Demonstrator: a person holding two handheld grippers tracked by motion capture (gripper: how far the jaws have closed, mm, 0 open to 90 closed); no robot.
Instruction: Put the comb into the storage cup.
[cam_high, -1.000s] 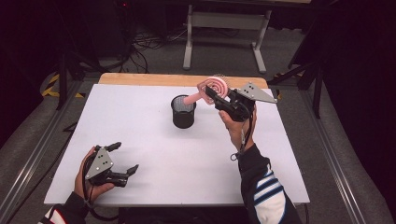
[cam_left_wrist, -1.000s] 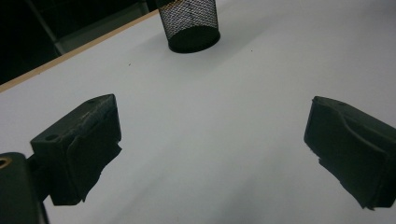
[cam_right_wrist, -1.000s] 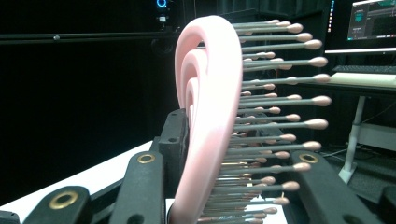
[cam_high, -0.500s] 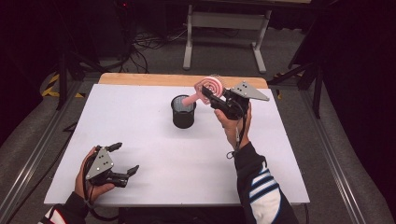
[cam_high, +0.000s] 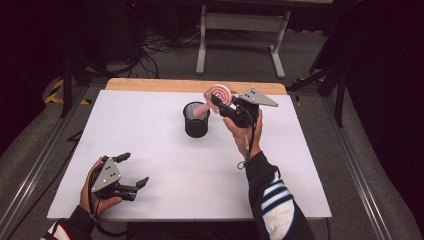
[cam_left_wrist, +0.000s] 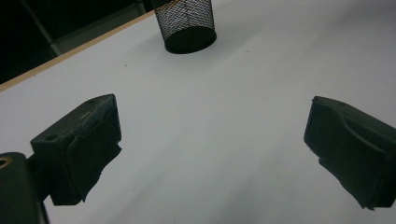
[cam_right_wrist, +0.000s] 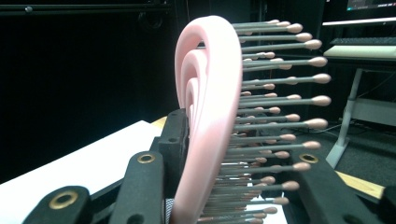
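1. Your right gripper (cam_high: 226, 104) is clamped on the pink hairbrush (cam_high: 218, 95), whose handle tips into the black mesh cup (cam_high: 196, 120). Go down slowly, straight into the middle.
2. Your left gripper (cam_high: 131, 171) rests wide apart, holding nothing.
3. The brush has a pink swirly back and thin pins with round tips (cam_right_wrist: 280, 98).

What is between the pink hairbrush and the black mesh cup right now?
Nothing visible. The right tongs hold the brush by its head, with the handle tip already at the cup's open rim. The cup looks empty in the high view, and the left tongs rest open at the table's near edge.
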